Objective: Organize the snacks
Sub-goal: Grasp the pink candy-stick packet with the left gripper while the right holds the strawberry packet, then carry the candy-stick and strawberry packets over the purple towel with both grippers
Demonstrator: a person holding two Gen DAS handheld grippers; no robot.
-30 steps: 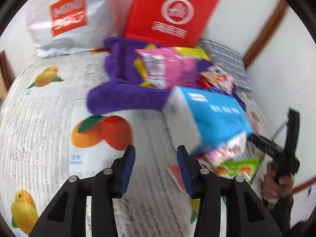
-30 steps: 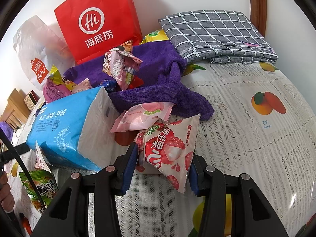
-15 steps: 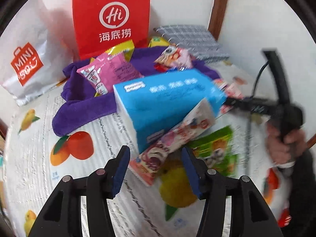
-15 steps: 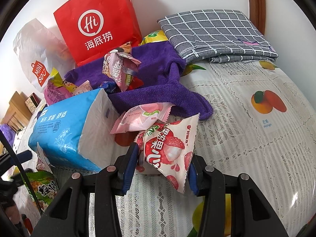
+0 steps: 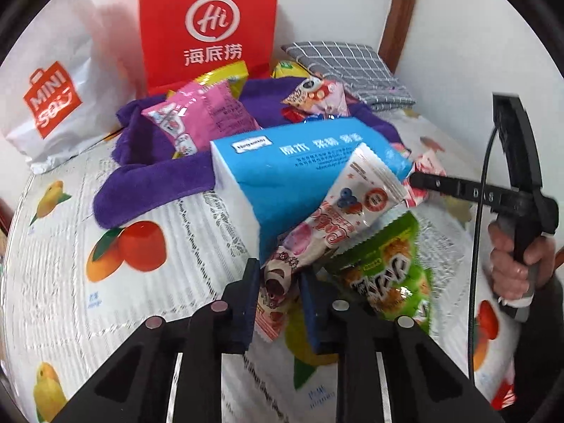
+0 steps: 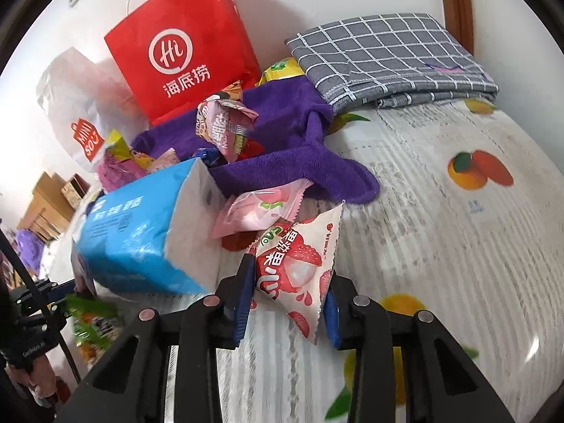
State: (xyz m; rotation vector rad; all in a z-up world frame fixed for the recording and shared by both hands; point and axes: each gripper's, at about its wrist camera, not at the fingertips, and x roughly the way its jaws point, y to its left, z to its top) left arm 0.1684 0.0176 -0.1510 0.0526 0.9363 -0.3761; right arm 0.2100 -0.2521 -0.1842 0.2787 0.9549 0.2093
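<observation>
Since a second ago, my left gripper point(image 5: 278, 298) has swung across from bare cloth to the pile, and its jaws have just been closing; they now pinch the lower end of a long pink-and-white snack packet point(image 5: 331, 225).

Left wrist view: that packet leans up against the blue tissue pack point(image 5: 282, 172), with a green snack bag point(image 5: 391, 271) lying just beside it on the right. Behind the tissue pack a purple towel point(image 5: 155, 183) carries a pink packet point(image 5: 201, 116) and other wrappers. A red paper bag point(image 5: 208, 24) and a white plastic bag point(image 5: 53, 88) stand against the wall, and a grey checked cloth point(image 5: 349, 67) lies folded at the back right. Everything sits on a desk covered by a fruit-printed tablecloth point(image 5: 123, 282). At the far right I see a hand point(image 5: 511, 264) gripping the other tool's handle.

Right wrist view: my right gripper point(image 6: 289, 299) has just been closing as well, and its pads squeeze a lychee snack packet point(image 6: 299, 264), which stands tilted between them. A pale pink packet point(image 6: 261, 208) lies just behind it, touching the tissue pack's white end. The purple towel stretches behind that.
</observation>
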